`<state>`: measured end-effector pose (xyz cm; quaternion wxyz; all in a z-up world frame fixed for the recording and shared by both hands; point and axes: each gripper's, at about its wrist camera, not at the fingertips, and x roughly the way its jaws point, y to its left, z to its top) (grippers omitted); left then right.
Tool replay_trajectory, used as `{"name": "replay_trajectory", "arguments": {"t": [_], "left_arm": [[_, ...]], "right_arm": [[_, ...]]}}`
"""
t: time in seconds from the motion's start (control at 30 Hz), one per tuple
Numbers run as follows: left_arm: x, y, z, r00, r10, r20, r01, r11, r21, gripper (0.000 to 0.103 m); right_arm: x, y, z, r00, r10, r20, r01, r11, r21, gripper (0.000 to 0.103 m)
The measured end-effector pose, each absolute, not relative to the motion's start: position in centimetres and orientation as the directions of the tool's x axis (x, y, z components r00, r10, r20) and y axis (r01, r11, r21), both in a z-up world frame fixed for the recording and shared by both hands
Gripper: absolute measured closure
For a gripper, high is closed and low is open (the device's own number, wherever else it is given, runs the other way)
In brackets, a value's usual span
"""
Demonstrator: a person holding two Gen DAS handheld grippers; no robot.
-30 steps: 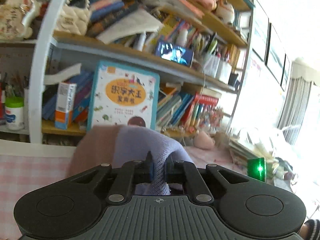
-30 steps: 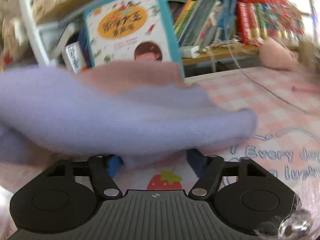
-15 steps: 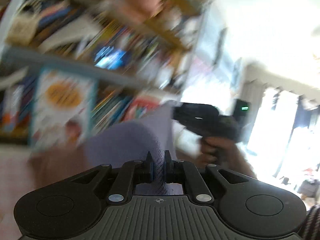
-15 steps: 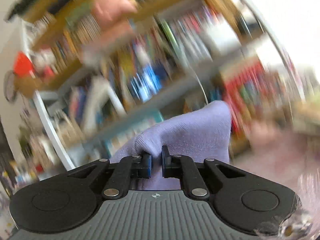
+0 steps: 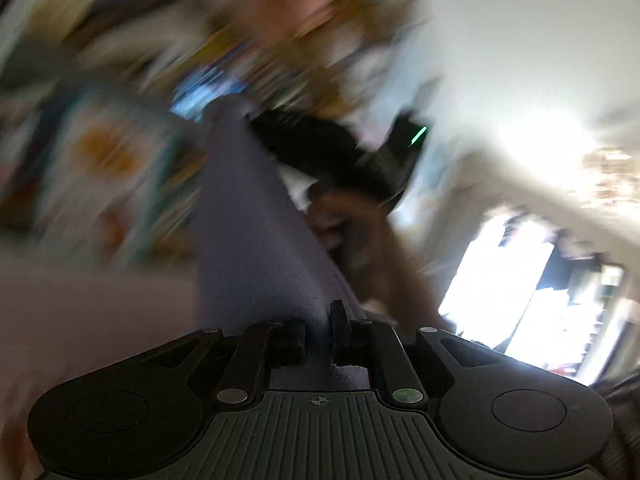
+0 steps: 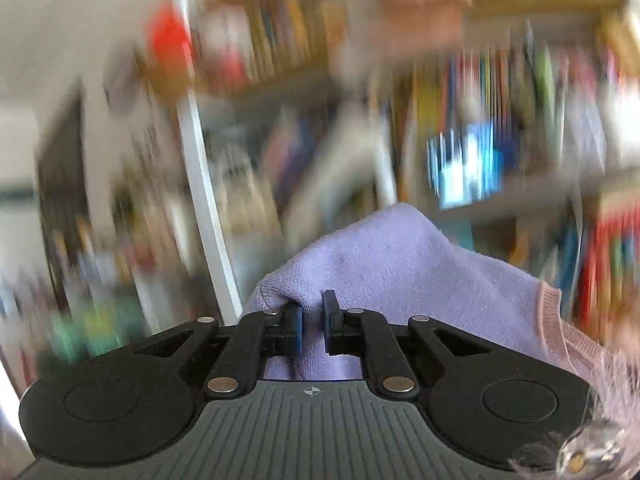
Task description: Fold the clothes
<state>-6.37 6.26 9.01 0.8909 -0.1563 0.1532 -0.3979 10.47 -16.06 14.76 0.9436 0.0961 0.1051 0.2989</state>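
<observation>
A lilac knit garment (image 5: 248, 224) with a pink part (image 5: 96, 308) hangs stretched between my two grippers, lifted in the air. My left gripper (image 5: 318, 334) is shut on a fold of the lilac cloth. In the left wrist view the cloth runs up to the other black gripper (image 5: 320, 148), held by a hand. My right gripper (image 6: 313, 326) is shut on another fold of the same garment (image 6: 404, 260); its pink ribbed hem (image 6: 560, 320) trails to the right. Both views are heavily blurred.
A full bookshelf (image 6: 304, 92) with a white upright post (image 6: 204, 200) fills the background of the right wrist view. A blurred picture book (image 5: 100, 156) stands at the left of the left wrist view, with a bright window (image 5: 512, 280) at the right.
Both grippers have lifted the garment higher and swung. One second ago the right gripper was open under the cloth above the table; it has since shut on it.
</observation>
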Motion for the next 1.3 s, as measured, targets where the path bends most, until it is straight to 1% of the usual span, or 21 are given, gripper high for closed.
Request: {"name": "replay_trajectory", "arguments": {"t": [0.03, 0.1, 0.17, 0.23, 0.3, 0.37, 0.43, 0.47, 0.5, 0.53, 0.6, 0.67, 0.77, 0.83, 0.9, 0.97, 1.07, 1.2, 1.23, 1.27, 1.3], "left_arm": [[-6.4, 6.8, 8.2, 0.659, -0.727, -0.194, 0.624, 0.672, -0.400, 0.088], [-6.5, 7.9, 6.5, 0.695, -0.660, -0.285, 0.545, 0.742, -0.391, 0.082], [-6.5, 9.1, 4.9, 0.720, -0.586, -0.372, 0.462, 0.805, -0.372, 0.076], [-6.6, 10.2, 3.2, 0.734, -0.504, -0.456, 0.377, 0.860, -0.344, 0.071], [-7.0, 10.5, 3.5, 0.746, -0.482, -0.460, 0.361, 0.873, -0.329, 0.060], [-7.4, 10.6, 4.1, 0.758, -0.468, -0.454, 0.354, 0.880, -0.316, 0.034], [-7.6, 10.2, 4.3, 0.761, -0.464, -0.453, 0.368, 0.885, -0.286, 0.025], [-7.7, 10.0, 4.4, 0.762, -0.462, -0.453, 0.376, 0.886, -0.271, 0.023], [-7.9, 9.7, 4.5, 0.765, -0.459, -0.453, 0.384, 0.889, -0.251, 0.022], [-8.2, 9.6, 4.8, 0.766, -0.461, -0.449, 0.397, 0.887, -0.235, 0.022], [-8.9, 9.5, 5.4, 0.766, -0.476, -0.432, 0.424, 0.879, -0.218, 0.022], [-9.2, 9.7, 6.4, 0.766, -0.512, -0.389, 0.457, 0.859, -0.232, 0.021], [-8.9, 9.7, 8.1, 0.774, -0.547, -0.320, 0.495, 0.837, -0.232, 0.021], [-8.0, 9.2, 8.9, 0.793, -0.529, -0.302, 0.491, 0.849, -0.195, 0.021], [-6.9, 8.4, 9.6, 0.811, -0.506, -0.292, 0.487, 0.862, -0.141, 0.021], [-5.6, 7.0, 9.8, 0.817, -0.490, -0.304, 0.495, 0.866, -0.064, 0.021], [-3.4, 4.3, 9.3, 0.793, -0.501, -0.347, 0.538, 0.843, 0.012, 0.021], [-0.3, -0.1, 7.6, 0.729, -0.526, -0.438, 0.611, 0.789, 0.069, 0.022], [0.3, -1.2, 7.0, 0.718, -0.523, -0.460, 0.622, 0.778, 0.085, 0.024], [0.9, -2.2, 6.5, 0.706, -0.519, -0.482, 0.633, 0.768, 0.101, 0.030], [1.6, -3.3, 6.0, 0.694, -0.514, -0.504, 0.644, 0.756, 0.116, 0.033]], "right_arm": [[11.4, -14.6, 12.5, 0.784, 0.582, -0.215, -0.535, 0.810, 0.241, 0.094], [12.5, -11.9, 8.6, 0.747, 0.588, -0.311, -0.536, 0.809, 0.243, 0.094], [13.0, -9.3, 6.0, 0.702, 0.613, -0.362, -0.558, 0.790, 0.254, 0.094], [13.2, -7.2, 4.8, 0.669, 0.639, -0.379, -0.585, 0.768, 0.262, 0.094], [13.2, -5.0, 4.7, 0.649, 0.654, -0.389, -0.609, 0.753, 0.248, 0.094], [13.2, -2.9, 4.3, 0.606, 0.676, -0.419, -0.650, 0.724, 0.230, 0.094], [13.4, -1.1, 3.5, 0.552, 0.693, -0.463, -0.688, 0.693, 0.216, 0.090], [13.4, -0.6, 3.1, 0.528, 0.689, -0.497, -0.700, 0.684, 0.205, 0.078], [13.1, -0.3, 2.8, 0.510, 0.680, -0.527, -0.709, 0.679, 0.190, 0.069], [12.7, -0.3, 2.6, 0.502, 0.677, -0.538, -0.718, 0.673, 0.177, 0.056], [11.3, -1.6, 3.0, 0.491, 0.694, -0.527, -0.744, 0.649, 0.162, 0.054], [9.7, -4.0, 3.7, 0.502, 0.698, -0.510, -0.748, 0.647, 0.149, 0.048], [7.4, -8.2, 5.0, 0.535, 0.694, -0.482, -0.739, 0.661, 0.130, 0.041], [5.9, -11.1, 5.6, 0.564, 0.678, -0.472, -0.723, 0.682, 0.115, 0.040], [4.8, -14.2, 5.6, 0.623, 0.606, -0.494, -0.660, 0.747, 0.084, 0.040], [3.8, -16.9, 5.3, 0.670, 0.532, -0.519, -0.594, 0.802, 0.056, 0.040], [2.9, -20.7, 3.8, 0.704, 0.434, -0.562, -0.495, 0.867, 0.050, 0.040], [2.1, -24.0, 1.8, 0.694, 0.403, -0.597, -0.417, 0.900, 0.122, 0.040], [1.8, -24.4, 1.4, 0.689, 0.404, -0.602, -0.409, 0.902, 0.137, 0.040], [1.7, -24.6, 1.1, 0.684, 0.407, -0.606, -0.407, 0.902, 0.146, 0.040], [1.6, -24.8, 0.7, 0.681, 0.407, -0.609, -0.405, 0.902, 0.149, 0.041]]}}
